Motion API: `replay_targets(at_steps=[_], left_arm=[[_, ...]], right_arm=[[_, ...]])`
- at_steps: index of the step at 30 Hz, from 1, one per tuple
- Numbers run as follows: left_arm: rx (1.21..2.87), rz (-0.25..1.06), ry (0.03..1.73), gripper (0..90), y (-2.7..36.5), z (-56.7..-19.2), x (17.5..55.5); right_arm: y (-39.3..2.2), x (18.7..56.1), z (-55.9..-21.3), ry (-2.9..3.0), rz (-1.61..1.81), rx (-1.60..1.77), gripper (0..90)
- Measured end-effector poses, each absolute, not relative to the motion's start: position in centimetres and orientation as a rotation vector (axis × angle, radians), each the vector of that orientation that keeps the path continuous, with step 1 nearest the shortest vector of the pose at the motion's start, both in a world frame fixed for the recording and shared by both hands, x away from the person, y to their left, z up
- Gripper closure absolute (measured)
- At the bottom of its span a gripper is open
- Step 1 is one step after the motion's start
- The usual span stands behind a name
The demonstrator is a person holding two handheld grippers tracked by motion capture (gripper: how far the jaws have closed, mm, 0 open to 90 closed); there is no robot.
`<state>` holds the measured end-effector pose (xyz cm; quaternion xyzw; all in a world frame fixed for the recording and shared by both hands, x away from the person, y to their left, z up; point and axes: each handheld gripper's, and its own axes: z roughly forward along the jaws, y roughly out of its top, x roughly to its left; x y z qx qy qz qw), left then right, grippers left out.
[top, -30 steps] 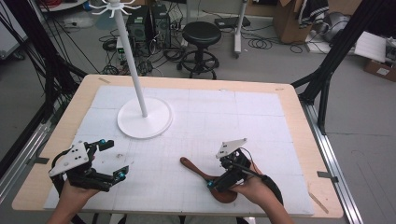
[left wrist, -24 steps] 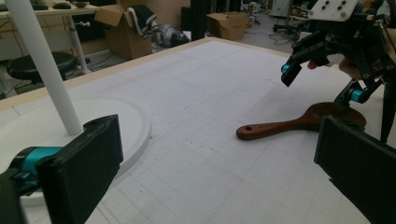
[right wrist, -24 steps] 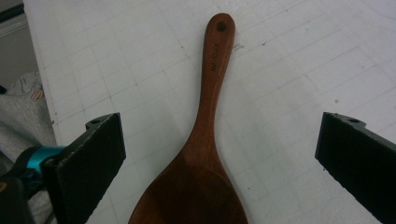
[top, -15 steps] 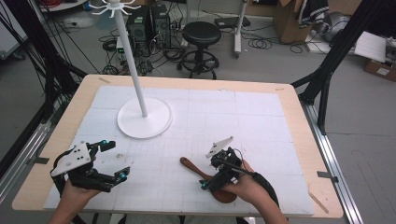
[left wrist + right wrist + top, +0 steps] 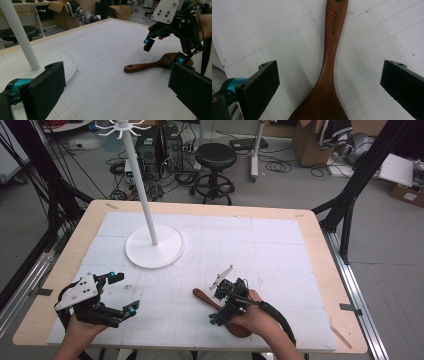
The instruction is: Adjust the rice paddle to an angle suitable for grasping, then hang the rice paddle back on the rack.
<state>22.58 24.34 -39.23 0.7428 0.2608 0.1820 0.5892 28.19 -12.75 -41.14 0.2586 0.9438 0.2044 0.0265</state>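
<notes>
A dark wooden spoon (image 5: 202, 298) lies flat on the white gridded mat, handle toward the far left and bowl near the front edge. My right gripper (image 5: 215, 305) hangs open just above it, one jaw on each side of the spoon's neck (image 5: 331, 52) and touching nothing. The right gripper view has the open gripper (image 5: 332, 75) looking straight down on the spoon. My left gripper (image 5: 124, 292) is open and empty at the front left. The left gripper view looks between its own jaws (image 5: 117, 90) at the spoon (image 5: 150, 65) and the right gripper (image 5: 163, 51).
A white stand with a round base (image 5: 155, 249) and tall pole (image 5: 142, 190) occupies the mat's back left, with the pole (image 5: 20, 37) also seen from the left gripper. Beyond the wooden table edge (image 5: 200, 209) are a stool (image 5: 216, 157), cables and boxes.
My right gripper has shifted left and tipped down over the spoon's neck, jaws still open. The left gripper has stayed where it was.
</notes>
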Motion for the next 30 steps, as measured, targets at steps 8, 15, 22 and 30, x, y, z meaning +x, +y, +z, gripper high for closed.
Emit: replay_targets(at_steps=[8, 15, 22, 30], left_arm=[[1.734, 0.428, 0.603, 1.7, 24.3, -39.3, 22.6], [1.733, 0.425, 0.601, 1.7, 24.3, -39.3, 22.6], [1.733, 0.427, 0.597, 1.7, 24.4, -39.3, 22.6], [1.733, 0.426, 0.602, 1.7, 24.4, -39.3, 22.7]], right_arm=[[-11.9, 28.5, -41.2, 2.916, 0.534, 0.814, 4.1], [-11.0, 28.5, -40.9, 2.929, 0.452, 0.805, 5.4], [-10.3, 28.7, -40.8, 2.944, 0.389, 0.786, 9.4], [-10.0, 29.0, -40.8, 2.970, 0.350, 0.782, 14.4]])
